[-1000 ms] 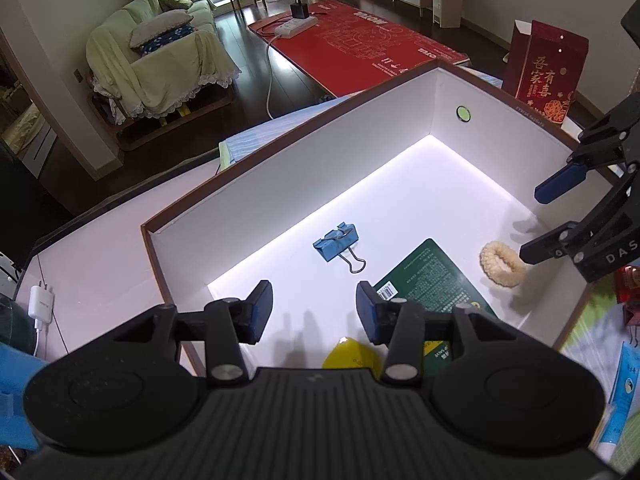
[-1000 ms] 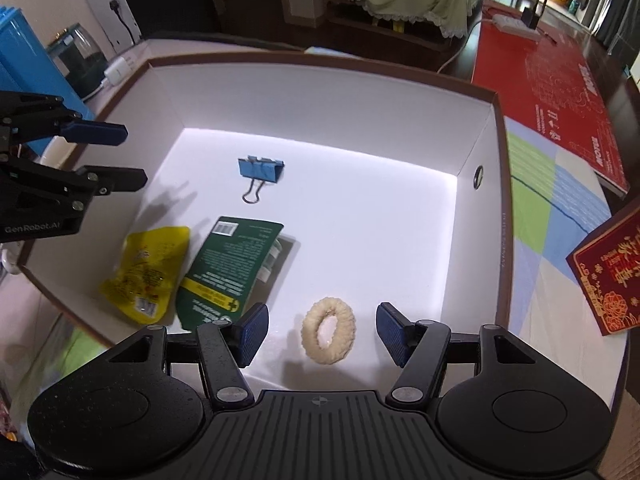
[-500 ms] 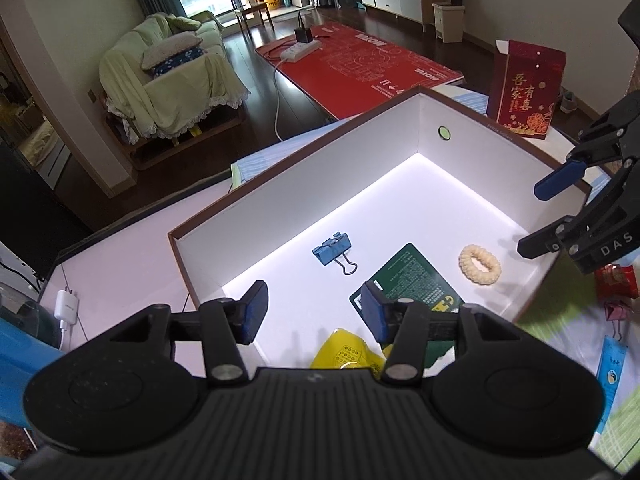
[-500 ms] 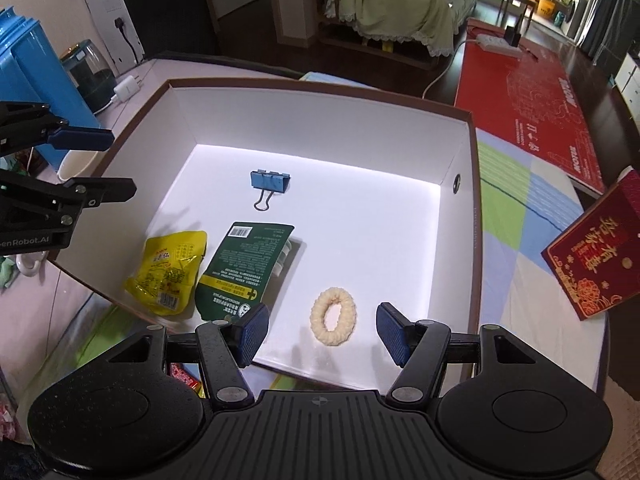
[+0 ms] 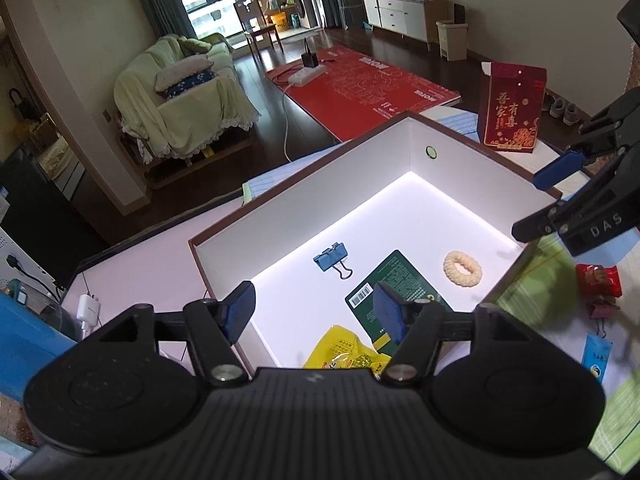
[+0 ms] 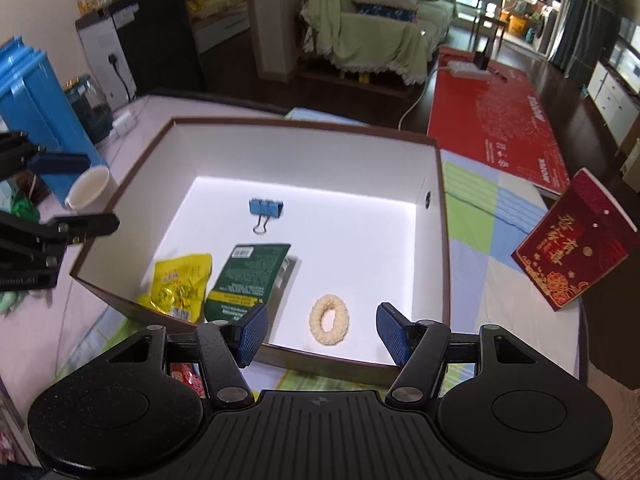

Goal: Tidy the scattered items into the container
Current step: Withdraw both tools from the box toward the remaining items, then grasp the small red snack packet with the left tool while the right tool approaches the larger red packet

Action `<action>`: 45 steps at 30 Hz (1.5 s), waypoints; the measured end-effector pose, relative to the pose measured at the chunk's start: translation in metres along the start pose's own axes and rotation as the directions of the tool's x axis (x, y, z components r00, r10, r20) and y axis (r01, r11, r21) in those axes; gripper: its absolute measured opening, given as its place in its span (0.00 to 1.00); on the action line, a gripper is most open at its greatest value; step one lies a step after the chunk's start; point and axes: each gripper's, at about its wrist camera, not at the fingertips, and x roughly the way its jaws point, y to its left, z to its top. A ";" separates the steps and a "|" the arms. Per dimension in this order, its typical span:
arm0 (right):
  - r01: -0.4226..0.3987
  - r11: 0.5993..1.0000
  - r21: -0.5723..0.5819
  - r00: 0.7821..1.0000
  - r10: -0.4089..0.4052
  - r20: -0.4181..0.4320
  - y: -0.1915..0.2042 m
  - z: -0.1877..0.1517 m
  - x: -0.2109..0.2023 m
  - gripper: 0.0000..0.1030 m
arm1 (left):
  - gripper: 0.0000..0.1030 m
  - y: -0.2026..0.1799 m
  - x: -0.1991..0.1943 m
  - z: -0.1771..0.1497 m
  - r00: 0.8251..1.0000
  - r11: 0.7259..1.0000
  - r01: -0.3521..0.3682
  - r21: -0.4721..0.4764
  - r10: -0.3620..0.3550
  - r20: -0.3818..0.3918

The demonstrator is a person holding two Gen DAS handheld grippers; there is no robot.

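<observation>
Both claws are hanging spread and empty above the white box point(image 6: 434, 240): the left claw point(image 5: 316, 316) over its near-left corner, the right claw point(image 6: 324, 334) over the near wall. Already lying on the box floor are a blue binder clip point(image 6: 265, 209), a green packet point(image 6: 250, 278), a yellow snack pouch point(image 6: 180, 286) and a cream scrunchie point(image 6: 329, 320), all apart from one another except the pouch and packet, which sit just beside each other.

Items are still waiting outside on the tabletop, right of the box in the left wrist view: a red wrapped snack point(image 5: 599, 279), a dark red binder clip point(image 5: 601, 310) just below it, and a light blue sachet point(image 5: 599, 357). The next pick is probably one of these, and the right claw looks closest. It should be coming down jaws wide, straddling the red snack across its short side, and closing fully before lifting clear over the box wall.
</observation>
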 end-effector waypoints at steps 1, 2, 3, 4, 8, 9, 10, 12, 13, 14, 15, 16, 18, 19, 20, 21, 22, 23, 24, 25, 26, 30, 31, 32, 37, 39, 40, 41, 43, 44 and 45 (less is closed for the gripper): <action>-0.001 1.000 0.007 1.000 0.001 0.011 0.000 -0.001 -0.004 0.61 | 0.62 -0.001 -0.003 -0.001 1.000 1.000 -0.002 -0.001 0.002 0.005; -0.001 1.000 0.012 1.000 0.001 0.020 0.001 -0.002 -0.008 0.61 | 0.63 -0.002 -0.007 -0.001 1.000 1.000 -0.004 -0.001 0.004 0.010; 0.001 1.000 0.016 1.000 -0.002 0.028 0.001 -0.003 -0.011 0.61 | 0.64 -0.003 -0.010 -0.002 1.000 1.000 -0.007 0.000 0.007 0.015; 0.004 1.000 0.018 0.999 -0.005 0.035 0.002 -0.004 -0.015 0.61 | 0.66 -0.005 -0.014 -0.003 1.000 1.000 -0.010 0.001 0.010 0.020; 0.004 1.000 0.031 0.998 -0.005 0.055 0.003 -0.011 -0.026 0.72 | 0.71 -0.011 -0.027 -0.007 0.999 1.000 -0.017 0.003 0.017 0.032; 0.009 0.999 0.033 0.998 -0.011 0.062 0.003 -0.014 -0.029 0.90 | 0.72 -0.013 -0.030 -0.009 0.999 1.000 -0.017 0.003 0.017 0.034; 0.020 0.999 0.033 0.996 -0.022 0.081 0.005 -0.017 -0.034 0.92 | 0.74 -0.015 -0.032 -0.010 0.999 1.000 -0.018 0.003 0.018 0.037; 0.024 0.999 0.023 0.995 -0.026 0.098 0.007 -0.022 -0.040 0.92 | 0.75 -0.019 -0.038 -0.013 0.999 1.000 -0.019 0.005 0.019 0.040; 0.021 0.999 0.028 0.995 -0.023 0.098 0.007 -0.024 -0.042 0.92 | 0.75 -0.021 -0.040 -0.014 0.999 1.000 -0.018 0.004 0.018 0.039; 0.017 0.999 0.037 0.994 -0.021 0.104 0.006 -0.027 -0.045 0.92 | 0.75 -0.023 -0.042 -0.016 0.999 1.000 -0.017 0.003 0.017 0.038; 0.016 0.999 0.042 0.994 -0.020 0.108 0.006 -0.029 -0.047 0.92 | 0.75 -0.025 -0.044 -0.018 0.999 1.000 -0.016 0.002 0.016 0.039; 0.016 0.999 0.046 0.993 -0.021 0.113 0.006 -0.032 -0.050 0.92 | 0.75 -0.027 -0.046 -0.020 0.999 1.000 -0.015 0.001 0.015 0.039; 0.019 0.998 0.057 0.992 -0.026 0.121 0.005 -0.038 -0.055 0.92 | 0.78 -0.030 -0.051 -0.024 0.999 1.000 -0.013 -0.001 0.013 0.040; 0.018 0.998 0.063 0.992 -0.026 0.126 0.005 -0.041 -0.058 0.92 | 0.78 -0.032 -0.053 -0.026 0.999 1.000 -0.014 -0.002 0.014 0.041; 0.015 0.997 0.069 0.991 -0.024 0.131 0.004 -0.044 -0.061 0.92 | 0.78 -0.034 -0.056 -0.029 0.999 1.000 -0.014 -0.004 0.014 0.042; 0.011 0.997 0.077 0.991 -0.022 0.136 0.003 -0.048 -0.064 0.92 | 0.78 -0.035 -0.059 -0.031 0.999 1.000 -0.013 -0.006 0.014 0.043; 0.009 0.997 0.082 0.990 -0.021 0.139 0.003 -0.051 -0.067 0.92 | 0.78 -0.037 -0.062 -0.034 0.999 1.000 -0.011 -0.011 0.012 0.045; 0.009 0.996 0.087 0.989 -0.022 0.144 0.002 -0.055 -0.070 0.92 | 0.78 -0.037 -0.065 -0.037 0.999 1.000 -0.009 -0.016 0.010 0.047; 0.011 0.996 0.092 0.989 -0.024 0.147 0.001 -0.058 -0.073 0.92 | 0.78 -0.038 -0.068 -0.040 0.999 1.000 -0.007 -0.021 0.008 0.048; 0.012 0.995 0.096 0.988 -0.026 0.150 0.000 -0.062 -0.076 0.92 | 0.78 -0.038 -0.071 -0.042 0.999 1.000 -0.006 -0.025 0.007 0.048; 0.011 0.995 0.100 0.988 -0.026 0.153 -0.001 -0.065 -0.079 0.92 | 0.78 -0.039 -0.073 -0.045 0.999 1.000 -0.006 -0.029 0.007 0.047; 0.005 0.992 0.124 0.986 -0.026 0.163 -0.007 -0.078 -0.091 0.92 | 0.78 -0.042 -0.079 -0.056 0.999 0.999 -0.004 -0.041 0.005 0.040; 0.005 0.991 0.131 0.986 -0.027 0.166 -0.009 -0.082 -0.093 0.92 | 0.78 -0.043 -0.080 -0.058 0.999 0.999 -0.003 -0.043 0.005 0.038; 0.006 0.990 0.140 0.985 -0.029 0.167 -0.011 -0.085 -0.095 0.92 | 0.78 -0.044 -0.081 -0.061 0.999 0.999 -0.003 -0.045 0.004 0.035; 0.012 0.981 0.192 0.985 -0.044 0.164 -0.024 -0.103 -0.103 0.92 | 0.78 -0.050 -0.083 -0.073 1.000 0.999 -0.001 -0.050 0.002 0.021; 0.016 0.977 0.213 0.986 -0.051 0.159 -0.030 -0.110 -0.105 0.92 | 0.78 -0.053 -0.084 -0.079 1.000 0.999 0.006 -0.043 -0.005 0.022; 0.017 0.975 0.222 0.986 -0.053 0.157 -0.031 -0.115 -0.106 0.92 | 0.78 -0.054 -0.084 -0.082 1.000 0.999 0.012 -0.040 -0.011 0.021; 0.017 0.973 0.231 0.986 -0.054 0.154 -0.034 -0.119 -0.107 0.92 | 0.78 -0.056 -0.083 -0.085 1.000 0.999 0.017 -0.038 -0.017 0.015; 0.018 0.967 0.252 0.988 -0.057 0.146 -0.038 -0.126 -0.107 0.92 | 0.78 -0.058 -0.081 -0.091 1.000 0.999 0.024 -0.034 -0.024 0.002; 0.020 0.964 0.264 0.988 -0.059 0.142 -0.040 -0.129 -0.106 0.92 | 0.78 -0.059 -0.079 -0.094 1.000 0.999 0.029 -0.030 -0.029 -0.003; 0.022 0.961 0.276 0.988 -0.062 0.139 -0.042 -0.133 -0.106 0.92 | 0.78 -0.060 -0.078 -0.097 0.999 0.999 0.034 -0.025 -0.034 -0.008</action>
